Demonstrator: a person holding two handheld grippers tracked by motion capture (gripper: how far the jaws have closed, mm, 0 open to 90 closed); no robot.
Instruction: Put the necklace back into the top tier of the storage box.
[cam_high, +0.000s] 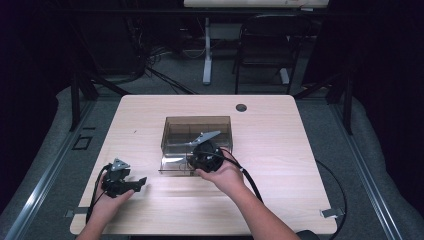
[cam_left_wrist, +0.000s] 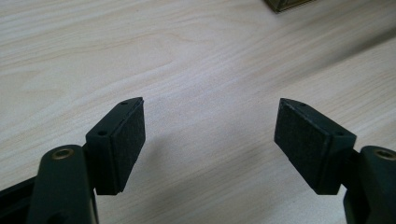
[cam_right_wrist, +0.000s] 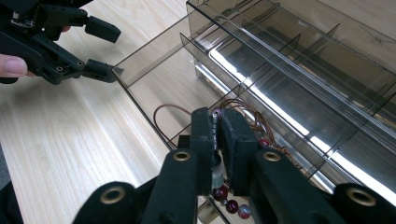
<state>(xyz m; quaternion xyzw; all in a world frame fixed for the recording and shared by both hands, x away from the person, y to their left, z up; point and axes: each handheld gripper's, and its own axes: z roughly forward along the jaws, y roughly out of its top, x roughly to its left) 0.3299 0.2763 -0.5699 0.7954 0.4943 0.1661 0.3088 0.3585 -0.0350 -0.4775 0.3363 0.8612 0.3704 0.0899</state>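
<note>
Black padded fingers of the right gripper (cam_right_wrist: 217, 140) sit nearly together in the right gripper view, pinching a beaded string of dark red and grey beads on thin coppery wire (cam_right_wrist: 227, 199); the beads hang just below the pads and loops of the wire trail behind them. That string lies in a front compartment of the smoky transparent plastic organiser box (cam_high: 196, 131), which stands near the middle of the pale wooden worktop (cam_high: 280, 165), its low open tray towards the person. Whether the pads press the wire itself or a bead is hard to make out, since the fingers cover the contact.

Such a string should weigh next to nothing and flop freely, so it will sag and swing when lifted, and the loose loops may snag on the thin dividers. Round beads are likely slippery; a hold on the wire between two beads looks safer than one on a bead.

Near the worktop's front left corner, the left gripper (cam_high: 120, 181) holds nothing, its fingers spread wide over bare wood.
</note>
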